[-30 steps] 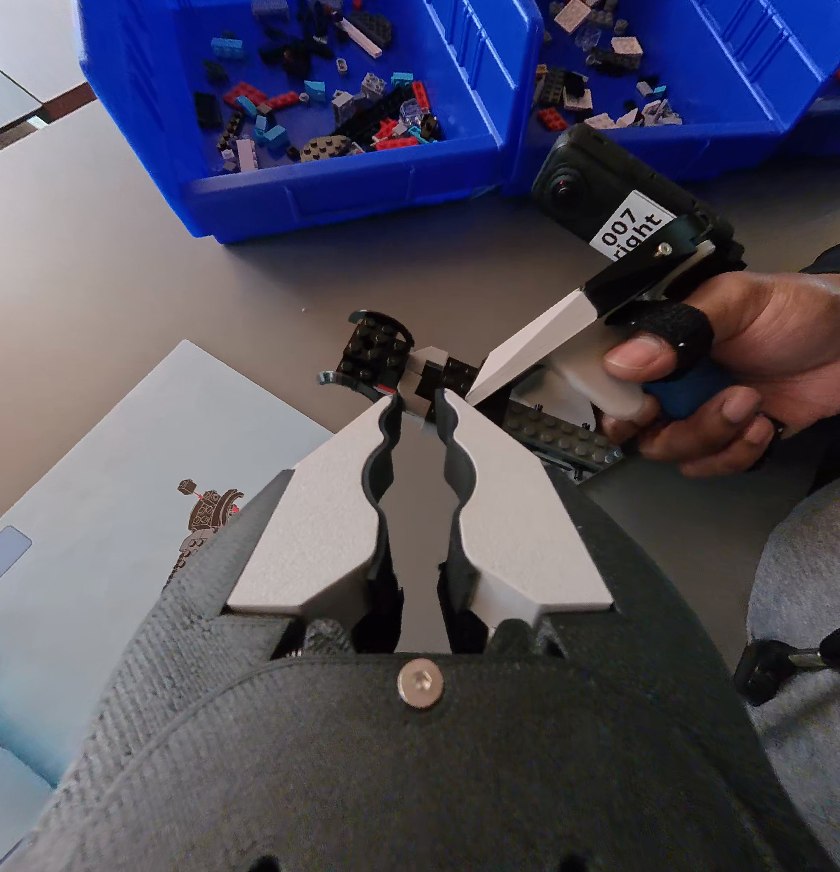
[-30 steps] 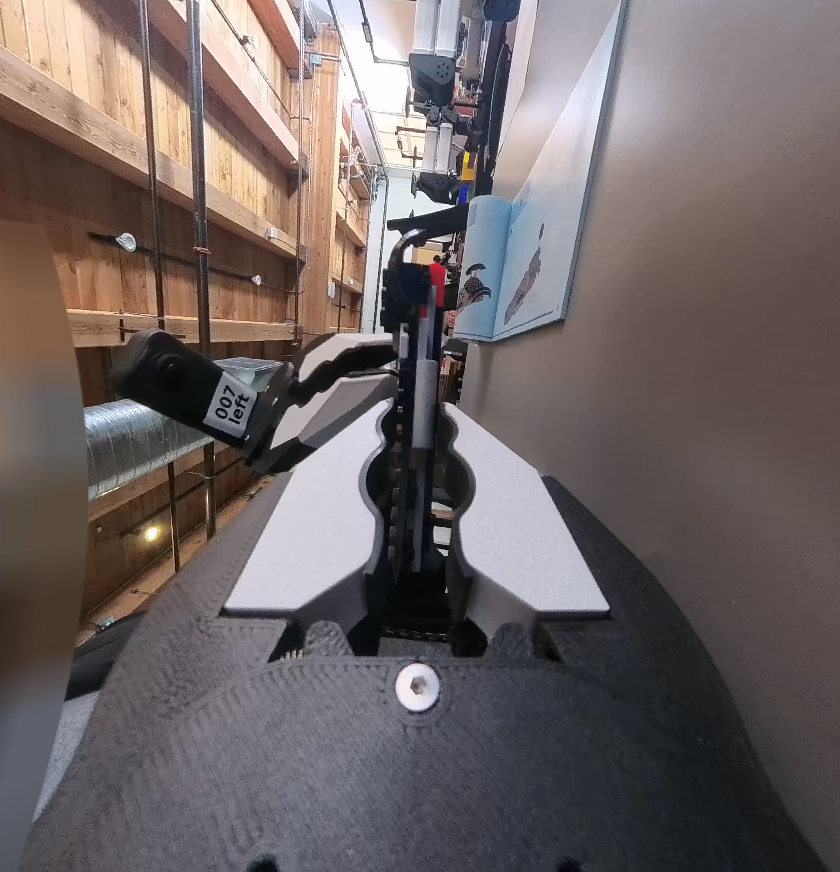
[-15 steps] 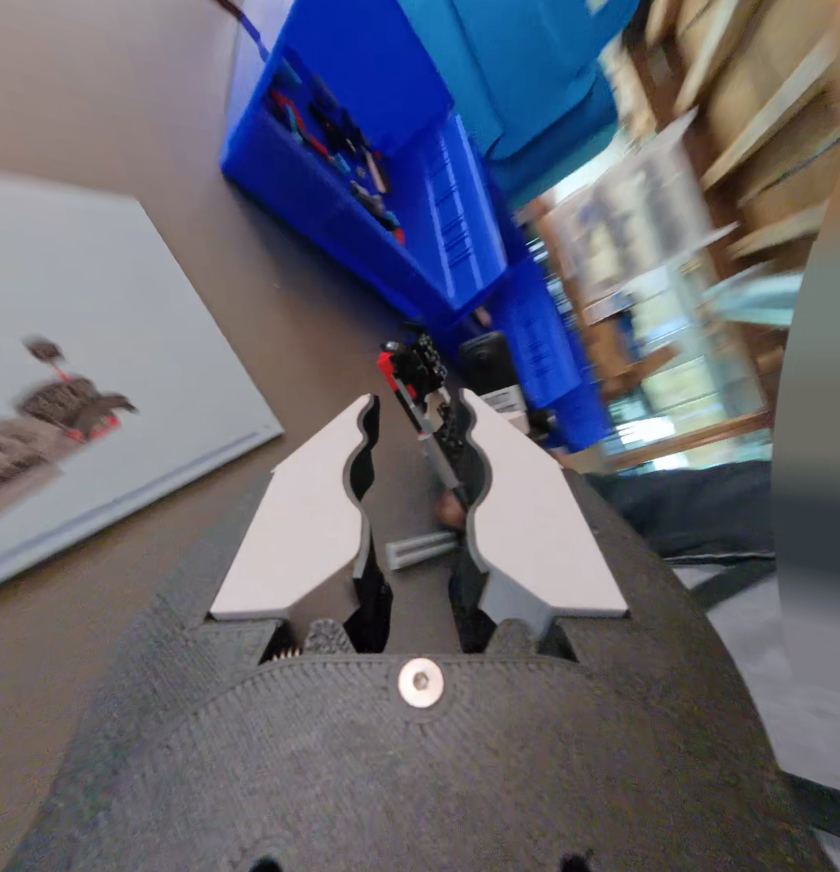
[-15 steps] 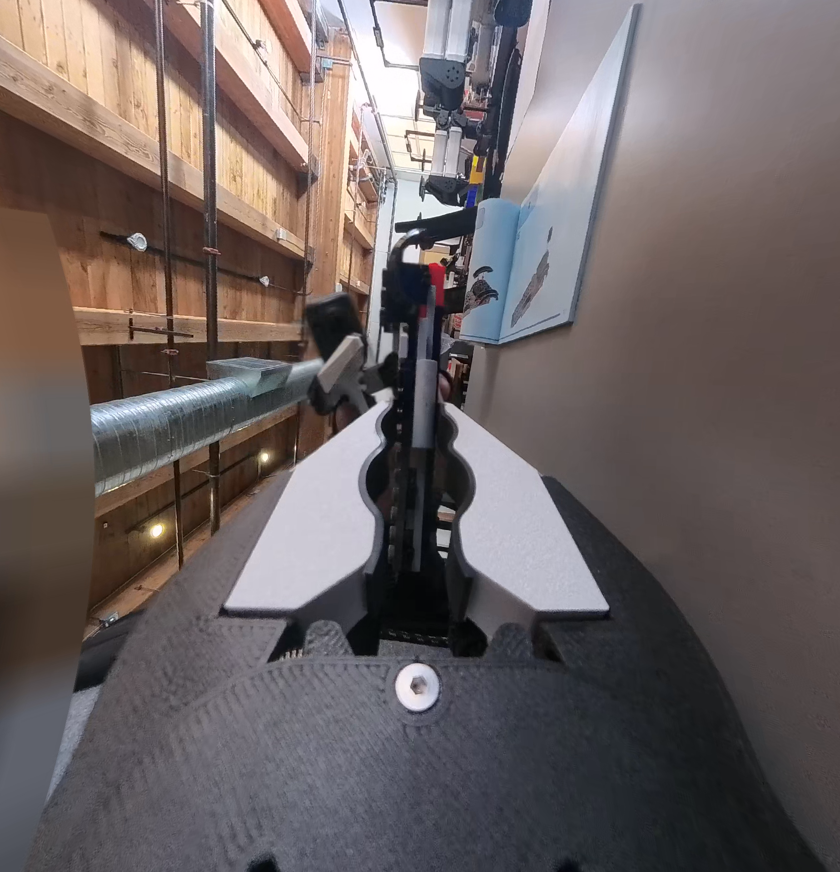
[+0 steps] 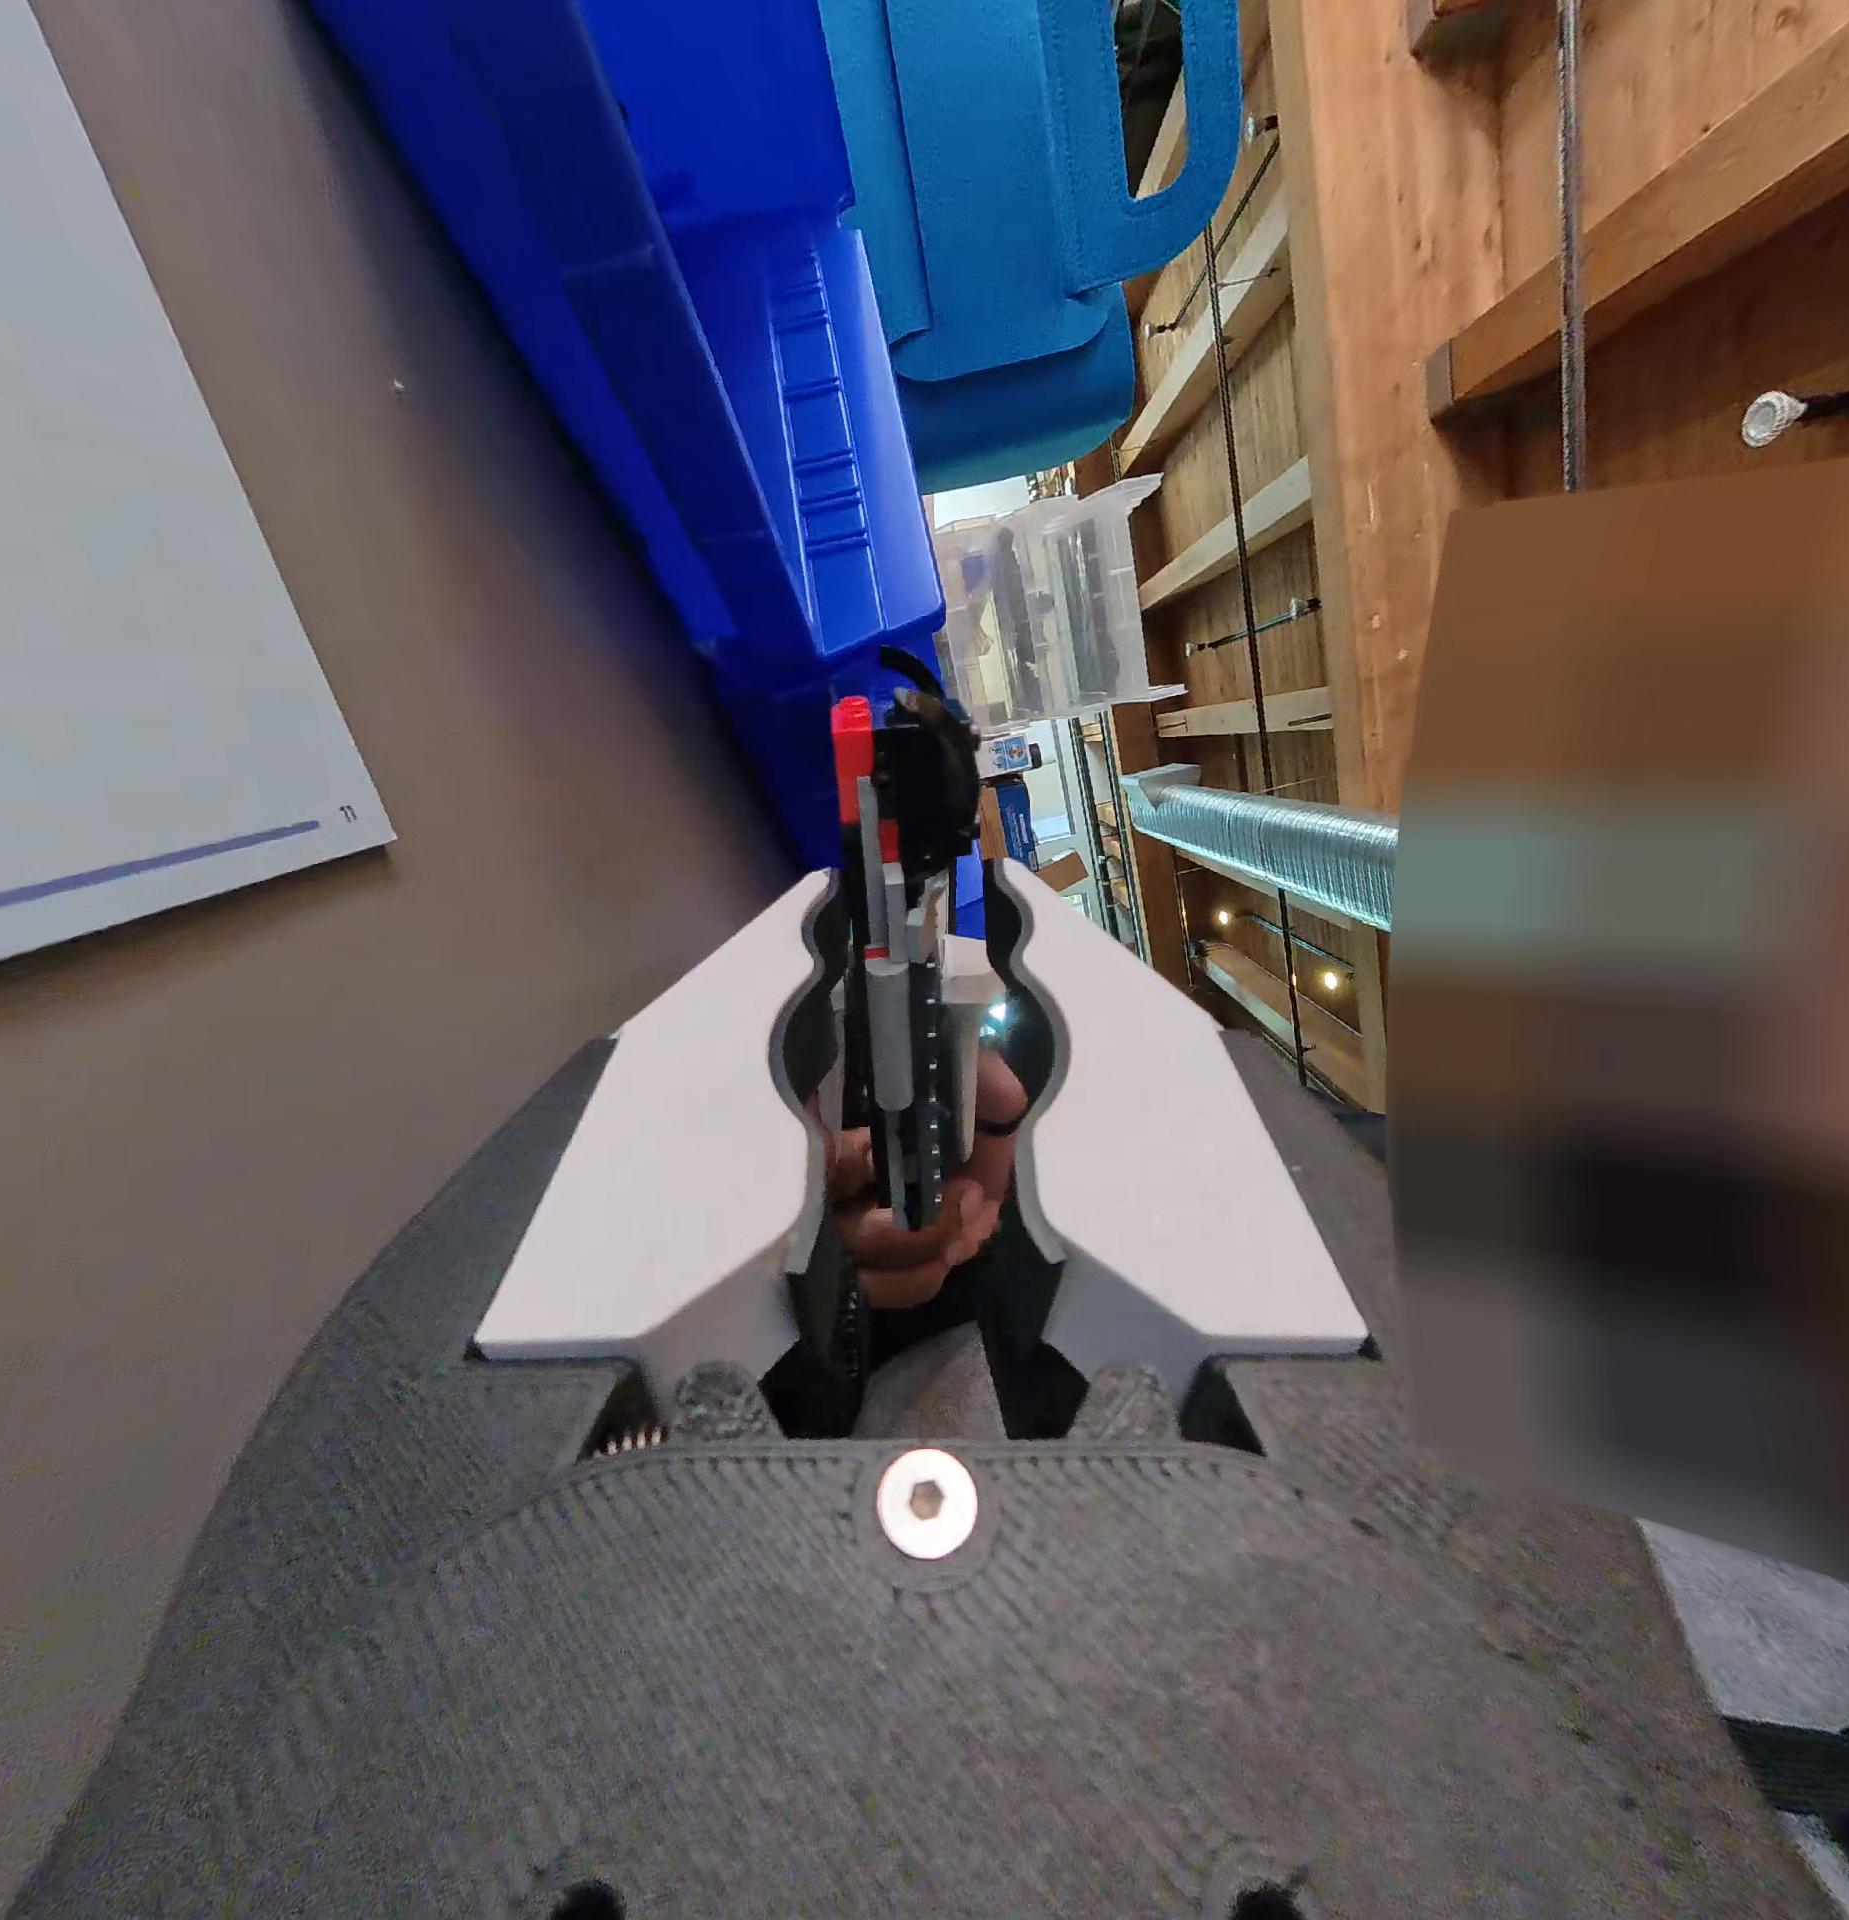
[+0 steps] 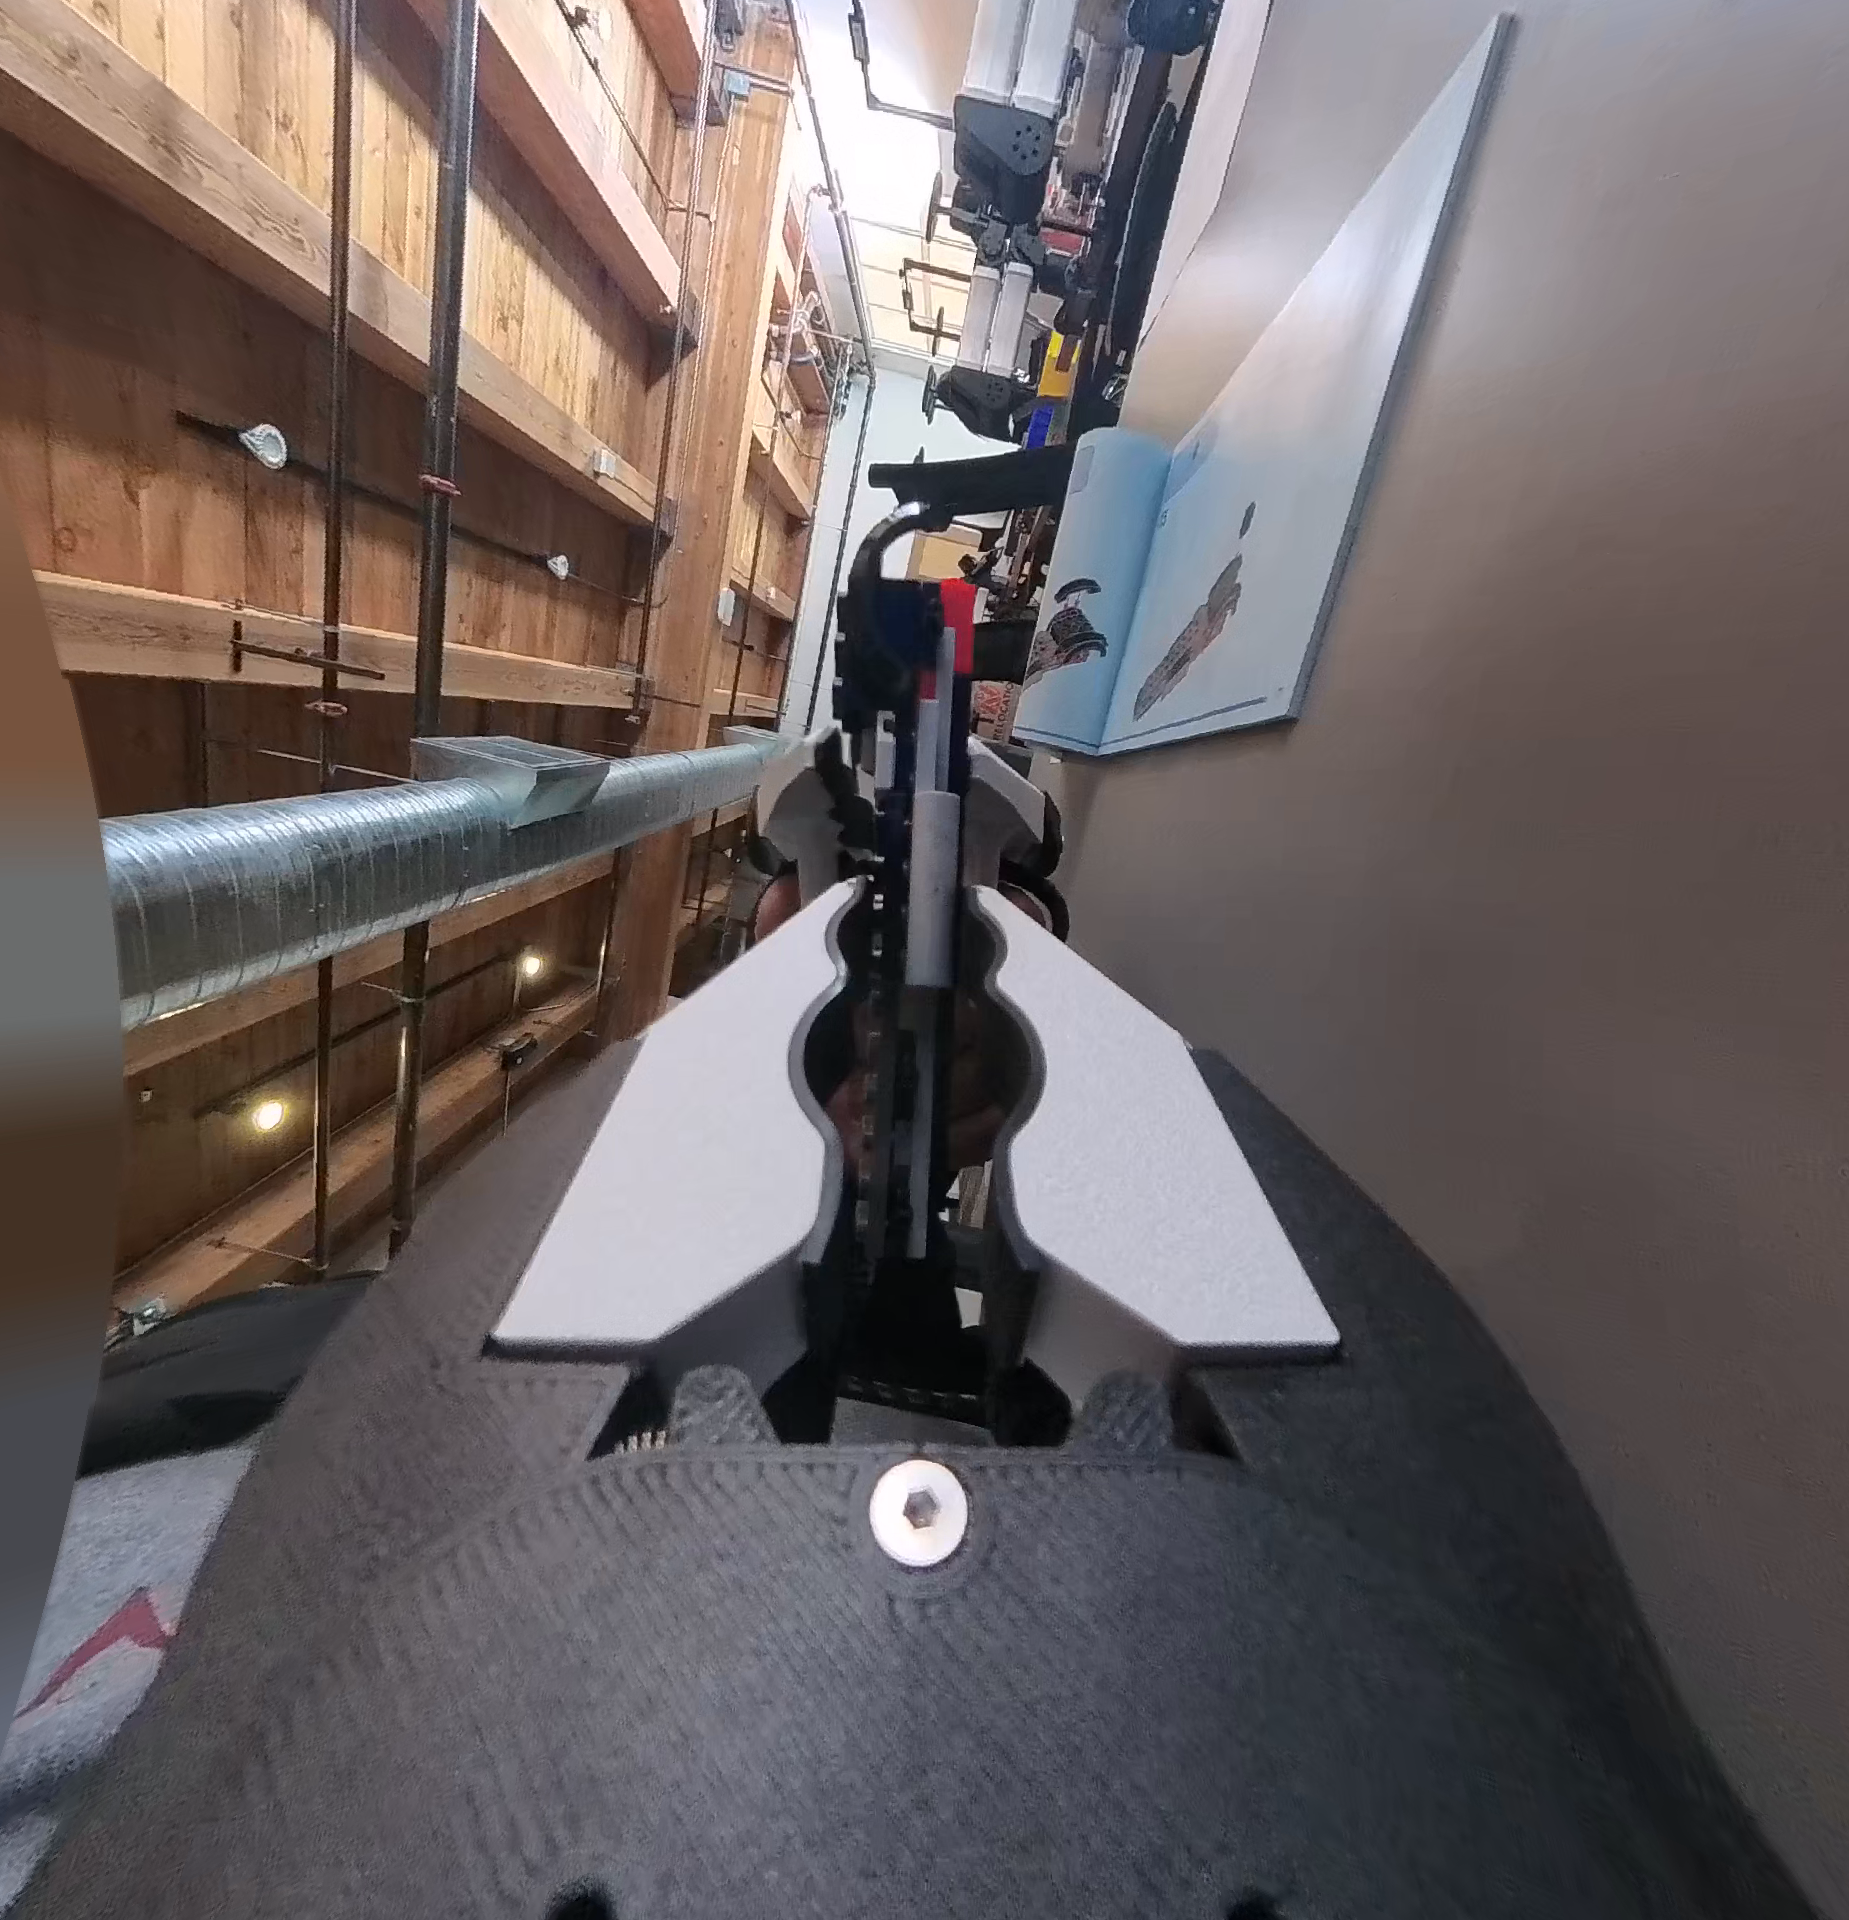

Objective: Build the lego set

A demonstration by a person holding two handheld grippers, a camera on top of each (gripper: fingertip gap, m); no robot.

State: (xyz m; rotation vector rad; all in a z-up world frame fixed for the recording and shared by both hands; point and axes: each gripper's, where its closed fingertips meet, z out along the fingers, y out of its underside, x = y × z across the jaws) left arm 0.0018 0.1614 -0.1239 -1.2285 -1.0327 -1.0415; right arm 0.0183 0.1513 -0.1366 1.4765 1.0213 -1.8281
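Observation:
A thin lego model (image 6: 930,852) of black, grey and red pieces is seen edge-on, held up off the brown table (image 6: 1626,935). My right gripper (image 6: 920,894) is shut on its lower part. My left gripper (image 5: 909,878) faces it from the other side, rolled onto its side. Its two jaws are closed in on either side of the model's (image 5: 884,1039) upper part and look to be touching it. The left gripper's fingers (image 6: 800,805) show beyond the model in the right wrist view. The hand (image 5: 899,1236) holding the right gripper shows through the left jaws.
Blue parts bins (image 5: 691,312) stand on the table (image 5: 432,935) behind the model. The open instruction booklet (image 6: 1263,520) lies flat on the table and also shows in the left wrist view (image 5: 120,520). Wooden shelving and a metal duct (image 6: 380,883) are beyond. Both grippers' tips are close together, under 4 cm apart.
My left gripper rolled onto its side, opened wider, swung round to straddle the model, then narrowed onto it. My right gripper kept its hold and barely moved.

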